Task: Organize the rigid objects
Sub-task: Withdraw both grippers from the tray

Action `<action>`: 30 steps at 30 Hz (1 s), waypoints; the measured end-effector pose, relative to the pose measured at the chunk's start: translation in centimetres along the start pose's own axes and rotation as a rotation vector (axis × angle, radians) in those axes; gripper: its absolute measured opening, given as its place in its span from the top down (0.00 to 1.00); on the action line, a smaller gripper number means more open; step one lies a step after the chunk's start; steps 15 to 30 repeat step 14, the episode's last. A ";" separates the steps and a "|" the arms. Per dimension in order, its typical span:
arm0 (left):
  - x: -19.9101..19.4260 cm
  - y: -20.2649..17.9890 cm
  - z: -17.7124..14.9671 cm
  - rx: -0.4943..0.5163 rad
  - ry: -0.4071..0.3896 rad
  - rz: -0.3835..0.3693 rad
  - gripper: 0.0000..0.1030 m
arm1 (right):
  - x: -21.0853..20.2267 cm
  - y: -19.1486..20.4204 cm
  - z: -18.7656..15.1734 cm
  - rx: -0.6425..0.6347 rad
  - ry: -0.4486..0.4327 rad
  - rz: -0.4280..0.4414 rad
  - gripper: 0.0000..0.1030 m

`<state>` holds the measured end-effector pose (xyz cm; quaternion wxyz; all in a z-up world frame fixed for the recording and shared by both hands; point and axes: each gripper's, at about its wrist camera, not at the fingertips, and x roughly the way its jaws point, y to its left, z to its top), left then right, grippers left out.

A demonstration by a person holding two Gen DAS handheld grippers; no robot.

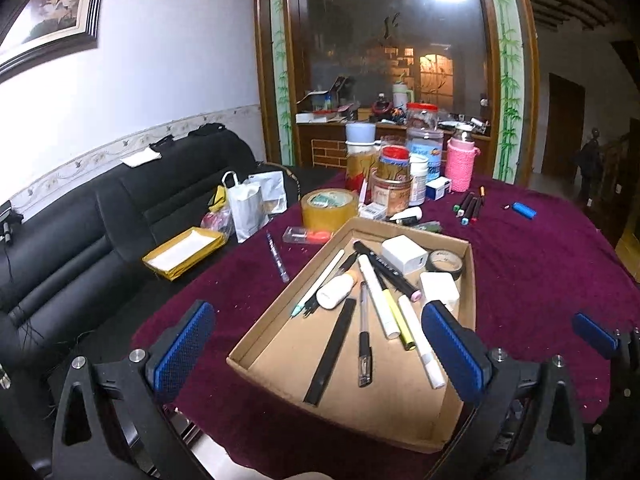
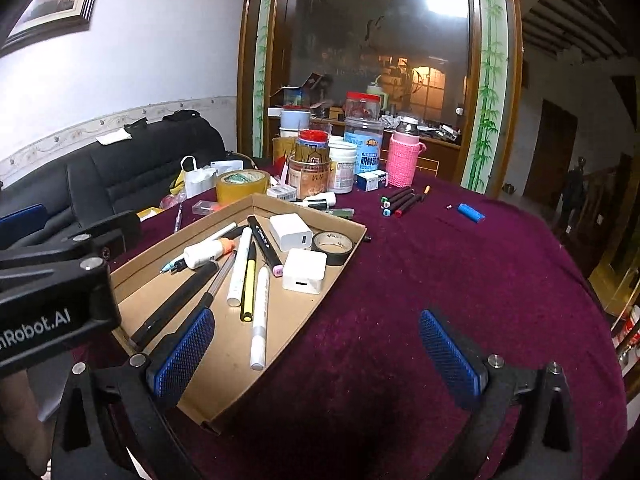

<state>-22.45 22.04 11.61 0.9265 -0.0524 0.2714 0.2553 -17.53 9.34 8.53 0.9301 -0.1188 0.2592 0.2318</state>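
A shallow cardboard tray (image 1: 404, 412) (image 2: 224, 384) lies on the purple tablecloth. It holds several pens and markers (image 1: 376, 300) (image 2: 240, 272), two white chargers (image 1: 404, 254) (image 2: 303, 271), a black tape roll (image 1: 446, 266) (image 2: 333, 246) and a glue bottle (image 1: 336, 290). Outside it lie a group of markers (image 1: 470, 206) (image 2: 400, 202), a blue lighter (image 1: 524, 210) (image 2: 471, 213) and a clear pen (image 1: 277, 258). My left gripper (image 1: 320, 344) is open and empty over the tray's near end. My right gripper (image 2: 316, 354) is open and empty at the tray's right edge.
Jars, a pink bottle (image 1: 460, 164) (image 2: 404, 160) and a brown tape roll (image 1: 330, 208) (image 2: 242, 186) crowd the table's far side. A black sofa (image 1: 80, 224) with bags stands left. The left gripper's body (image 2: 52, 280) shows in the right wrist view.
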 end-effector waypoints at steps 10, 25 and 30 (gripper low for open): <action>0.4 0.9 -0.9 -0.019 0.036 -0.004 0.00 | 0.4 1.6 -0.3 -0.041 0.016 -0.001 0.00; 0.9 1.4 -1.3 -0.033 0.060 0.001 0.00 | 0.5 2.0 -0.2 -0.052 0.021 -0.007 0.00; 0.9 1.4 -1.3 -0.033 0.060 0.001 0.00 | 0.5 2.0 -0.2 -0.052 0.021 -0.007 0.00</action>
